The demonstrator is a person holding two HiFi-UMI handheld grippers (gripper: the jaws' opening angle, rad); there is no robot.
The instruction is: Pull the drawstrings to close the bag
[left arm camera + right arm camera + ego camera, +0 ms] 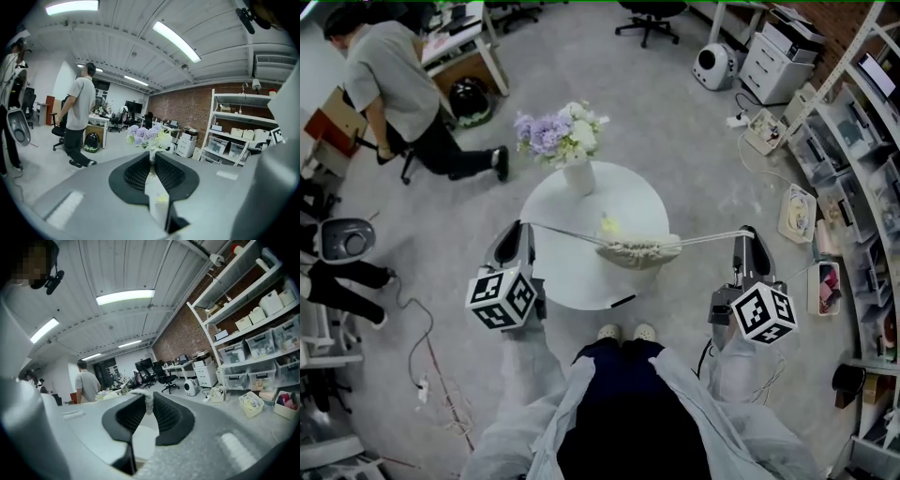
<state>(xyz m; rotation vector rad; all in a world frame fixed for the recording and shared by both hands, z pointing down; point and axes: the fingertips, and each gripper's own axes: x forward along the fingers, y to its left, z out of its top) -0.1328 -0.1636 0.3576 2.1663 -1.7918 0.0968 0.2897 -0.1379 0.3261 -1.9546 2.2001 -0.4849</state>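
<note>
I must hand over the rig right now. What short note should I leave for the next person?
Left gripper: shut on the left cord.
Right gripper: shut on the right cord.
Both cords run taut to the bag, which hangs between them over the round table, near the vase of flowers.
Done: the bag's mouth looks gathered, nearly shut.
To do: probably one last pull apart, then set the bag down and let go.

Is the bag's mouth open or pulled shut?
Looks shut: the bag is gathered tight, its drawstrings taut between left gripper and right gripper.
</note>
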